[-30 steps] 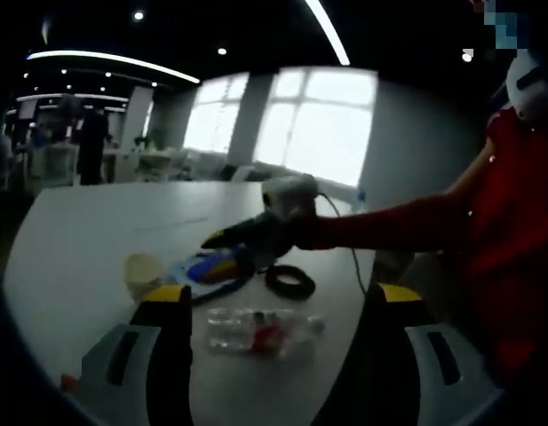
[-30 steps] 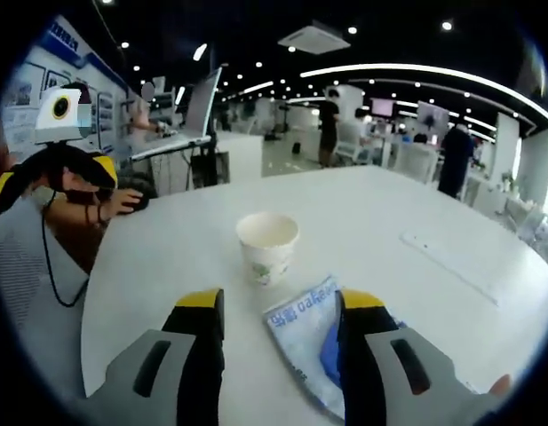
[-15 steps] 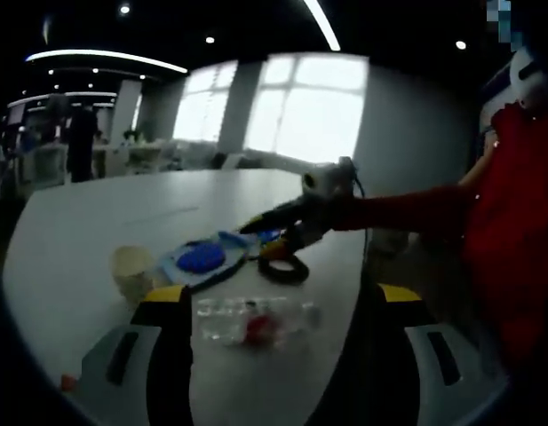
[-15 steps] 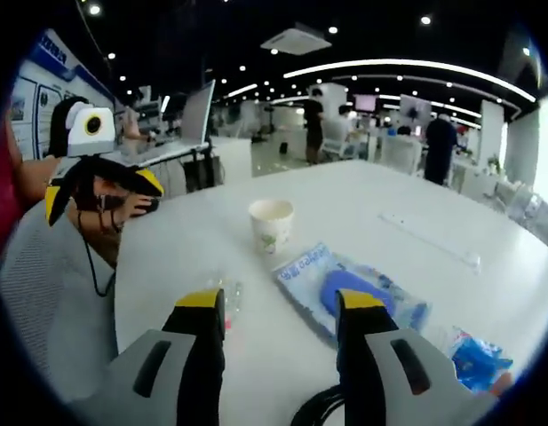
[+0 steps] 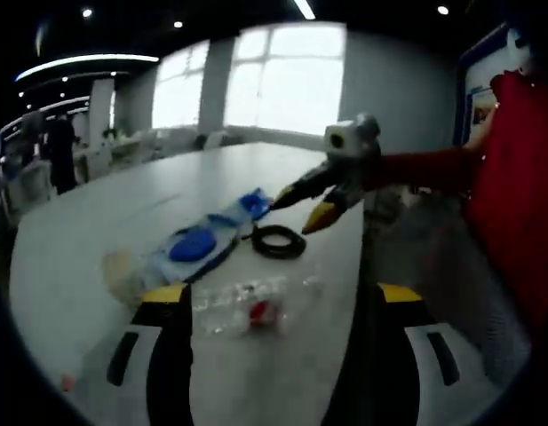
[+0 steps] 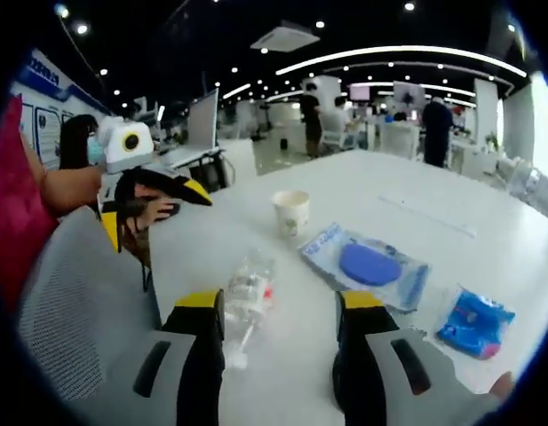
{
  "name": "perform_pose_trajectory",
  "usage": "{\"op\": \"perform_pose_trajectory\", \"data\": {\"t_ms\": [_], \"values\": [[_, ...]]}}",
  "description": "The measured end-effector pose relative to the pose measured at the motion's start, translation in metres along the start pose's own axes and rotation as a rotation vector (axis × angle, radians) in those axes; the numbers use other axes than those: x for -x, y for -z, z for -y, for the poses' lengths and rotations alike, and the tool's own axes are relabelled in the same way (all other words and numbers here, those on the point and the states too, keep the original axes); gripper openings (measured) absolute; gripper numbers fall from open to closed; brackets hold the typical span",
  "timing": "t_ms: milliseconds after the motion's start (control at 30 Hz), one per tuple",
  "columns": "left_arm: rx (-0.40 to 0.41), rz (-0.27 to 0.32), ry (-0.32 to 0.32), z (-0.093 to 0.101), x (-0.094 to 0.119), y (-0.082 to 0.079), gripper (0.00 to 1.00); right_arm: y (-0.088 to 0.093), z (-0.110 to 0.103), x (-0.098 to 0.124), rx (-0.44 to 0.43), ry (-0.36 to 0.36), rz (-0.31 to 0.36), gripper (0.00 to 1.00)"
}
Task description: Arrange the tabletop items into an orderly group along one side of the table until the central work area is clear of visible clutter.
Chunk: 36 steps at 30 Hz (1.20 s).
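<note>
On the white surface (image 6: 416, 191), near the person's edge, lies a clear crumpled plastic bottle (image 6: 247, 293) on its side, with a red patch at its middle, cap end pointing toward the edge. From the right gripper view it sits just ahead of the right tongs (image 6: 280, 306), whose yellow-tipped jaws stand spread with nothing between them. Further in from the edge stands a paper cup (image 6: 291, 213), upright and pale. Beside it lies a flat clear packet with a blue oval thing inside (image 6: 367, 266), printed lettering along one end. Toward the right of that view, closer to the edge, sits a small bright blue pouch (image 6: 473, 321), apart from the packet.

Over in the left gripper view, the left tongs (image 5: 278, 297) are spread wide too, empty, with the bottle (image 5: 247, 306) lying just ahead of the tips. Beyond it a coiled black cable (image 5: 278, 241) rests on the surface, next to the packet (image 5: 198, 246); the cup (image 5: 123, 271) is blurred at the left. The right tongs (image 5: 305, 204) hang above the cable there, jaws apart, at the end of a red sleeve (image 5: 424, 169).
</note>
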State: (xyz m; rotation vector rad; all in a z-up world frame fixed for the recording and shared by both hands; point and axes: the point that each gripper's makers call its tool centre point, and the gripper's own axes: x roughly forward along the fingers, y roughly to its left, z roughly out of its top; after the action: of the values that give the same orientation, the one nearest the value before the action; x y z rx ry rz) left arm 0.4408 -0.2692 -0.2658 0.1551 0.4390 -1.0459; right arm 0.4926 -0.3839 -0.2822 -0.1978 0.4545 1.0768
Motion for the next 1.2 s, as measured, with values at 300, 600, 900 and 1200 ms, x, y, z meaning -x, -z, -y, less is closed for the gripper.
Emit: {"op": "perform_pose_trajectory", "data": {"t_ms": [300,600,900,1200], "values": [[-0.191,-0.181,0.062,-0.007,-0.012,0.013,0.78,0.010,-0.026,-0.001,-0.018,-0.064,-0.060,0.50],[-0.390,-0.339,0.142,-0.021,-0.030,0.022,0.76,0.010,-0.037,-0.004,-0.012,-0.087,-0.082,0.50],[-0.517,-0.431,0.262,-0.030,-0.053,0.040,0.72,0.018,-0.034,0.001,-0.030,-0.073,-0.103,0.50],[-0.531,-0.467,0.375,-0.033,-0.076,0.053,0.69,0.043,-0.033,0.008,-0.055,-0.096,-0.160,0.51]]}}
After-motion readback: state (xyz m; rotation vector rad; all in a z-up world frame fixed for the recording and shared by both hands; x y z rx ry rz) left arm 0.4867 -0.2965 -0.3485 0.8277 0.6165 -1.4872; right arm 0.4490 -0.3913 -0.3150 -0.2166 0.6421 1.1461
